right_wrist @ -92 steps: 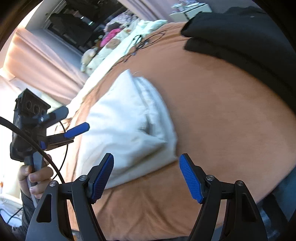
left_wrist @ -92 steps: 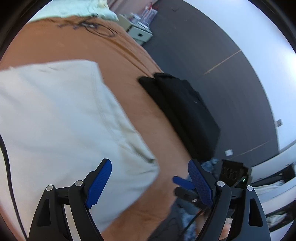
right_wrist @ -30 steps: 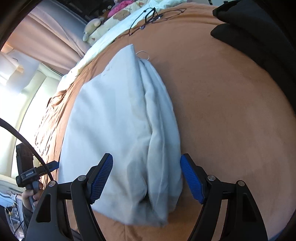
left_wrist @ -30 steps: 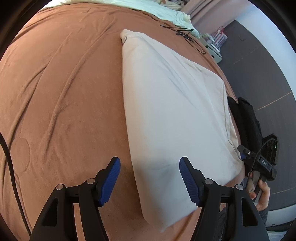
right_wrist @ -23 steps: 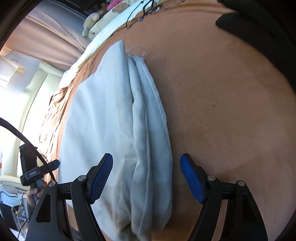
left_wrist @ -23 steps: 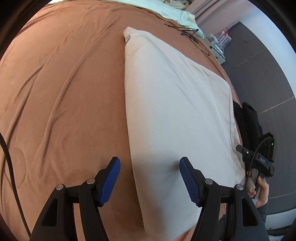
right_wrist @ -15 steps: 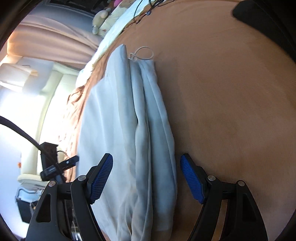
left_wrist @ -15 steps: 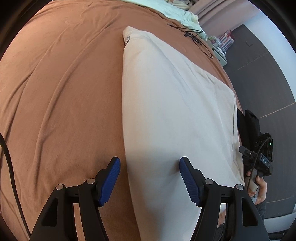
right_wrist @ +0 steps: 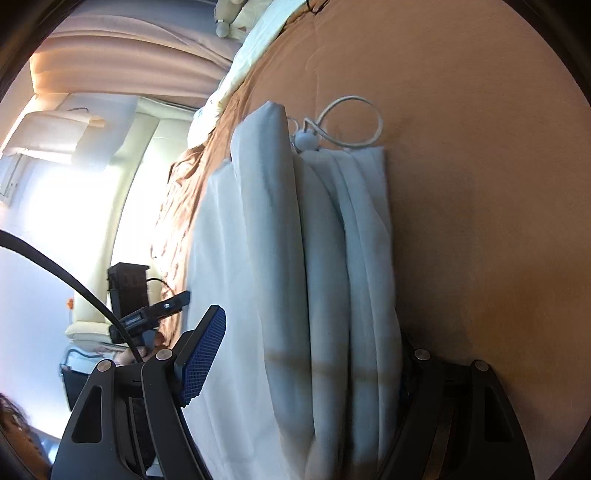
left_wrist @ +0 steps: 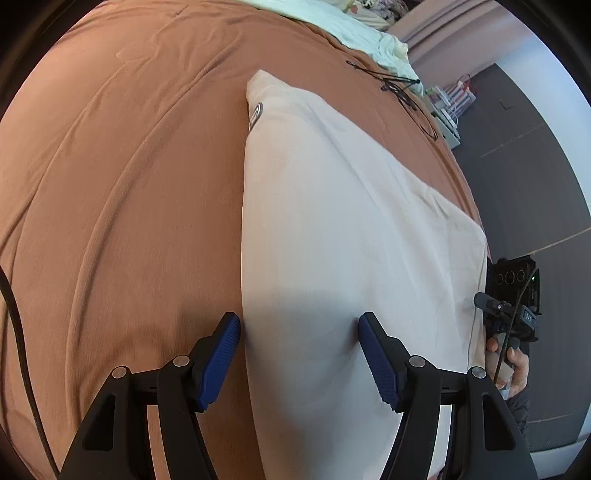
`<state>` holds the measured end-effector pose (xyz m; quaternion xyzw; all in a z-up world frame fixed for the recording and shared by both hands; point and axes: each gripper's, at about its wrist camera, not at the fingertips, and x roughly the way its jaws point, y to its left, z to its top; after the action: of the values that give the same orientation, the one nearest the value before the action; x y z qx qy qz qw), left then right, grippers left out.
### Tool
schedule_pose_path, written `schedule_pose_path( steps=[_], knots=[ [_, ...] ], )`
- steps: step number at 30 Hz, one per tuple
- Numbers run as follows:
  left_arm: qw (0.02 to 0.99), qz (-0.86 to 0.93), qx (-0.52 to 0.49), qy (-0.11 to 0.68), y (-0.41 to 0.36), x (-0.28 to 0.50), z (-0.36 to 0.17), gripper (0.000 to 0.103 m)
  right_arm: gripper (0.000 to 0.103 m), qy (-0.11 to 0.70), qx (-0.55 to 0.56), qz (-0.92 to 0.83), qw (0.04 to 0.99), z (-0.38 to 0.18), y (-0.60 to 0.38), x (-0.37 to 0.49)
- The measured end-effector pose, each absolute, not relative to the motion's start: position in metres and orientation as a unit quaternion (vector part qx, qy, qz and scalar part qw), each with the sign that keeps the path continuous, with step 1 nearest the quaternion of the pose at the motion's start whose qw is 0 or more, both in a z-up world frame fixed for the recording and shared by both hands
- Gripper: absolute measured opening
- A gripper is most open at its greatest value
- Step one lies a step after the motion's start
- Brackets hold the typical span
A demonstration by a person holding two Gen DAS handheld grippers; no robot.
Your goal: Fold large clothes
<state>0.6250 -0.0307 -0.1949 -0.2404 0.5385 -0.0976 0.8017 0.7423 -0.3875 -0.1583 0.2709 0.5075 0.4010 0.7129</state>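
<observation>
A cream folded garment (left_wrist: 343, 236) lies on the brown bedspread (left_wrist: 122, 192). My left gripper (left_wrist: 299, 347) is open, its jaws straddling the garment's near left edge. In the right wrist view the garment's stacked folds (right_wrist: 314, 258) fill the middle, with a white drawstring loop (right_wrist: 351, 118) at the far end. My right gripper (right_wrist: 310, 354) is open around the folded right edge; its left finger (right_wrist: 203, 354) shows, the right one is hidden under the cloth. The right gripper also shows in the left wrist view (left_wrist: 513, 295), and the left gripper in the right wrist view (right_wrist: 147, 314).
A pale sheet and pillows (left_wrist: 354, 26) lie at the bed's far end, with a black cable (left_wrist: 402, 88) on the bedspread. A dark floor (left_wrist: 524, 155) is to the right of the bed. Curtains (right_wrist: 122, 59) and a bright window are on the left.
Both grippers have moved in close to the garment's near end. The right gripper has dropped low, so the folded edge now sits between its jaws.
</observation>
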Motion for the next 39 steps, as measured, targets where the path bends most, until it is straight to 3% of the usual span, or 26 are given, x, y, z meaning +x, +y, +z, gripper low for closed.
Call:
schedule_pose_path(
  steps=[5,7,9,15,20,27,39],
  knots=[
    [0.808,-0.096,-0.249,0.525,-0.026,0.639,-0.198,0.068,0.072,0.512,0.278,0.414,0.700,-0.171,-0.390,0.760],
    [0.806,-0.095,-0.257,0.525,-0.023,0.647,-0.202,0.068,0.063,0.518,0.251,0.404,0.711,-0.172,-0.377,0.766],
    [0.809,-0.097,-0.255,0.520,-0.023,0.654,-0.204,0.067,0.042,0.523,0.231,0.389,0.722,-0.173,-0.374,0.766],
    [0.804,-0.105,-0.268,0.521,-0.021,0.666,-0.204,0.057,0.017,0.501,0.202,0.366,0.758,-0.166,-0.369,0.756],
    [0.808,-0.102,-0.250,0.524,-0.024,0.664,-0.196,0.042,0.010,0.480,0.170,0.354,0.785,-0.150,-0.352,0.736],
    [0.819,-0.114,-0.241,0.508,-0.024,0.652,-0.172,0.018,0.008,0.455,0.135,0.341,0.812,-0.132,-0.317,0.712],
    [0.847,-0.149,-0.234,0.453,-0.033,0.614,-0.095,0.011,0.008,0.387,0.123,0.333,0.851,-0.099,-0.305,0.647]
  ],
)
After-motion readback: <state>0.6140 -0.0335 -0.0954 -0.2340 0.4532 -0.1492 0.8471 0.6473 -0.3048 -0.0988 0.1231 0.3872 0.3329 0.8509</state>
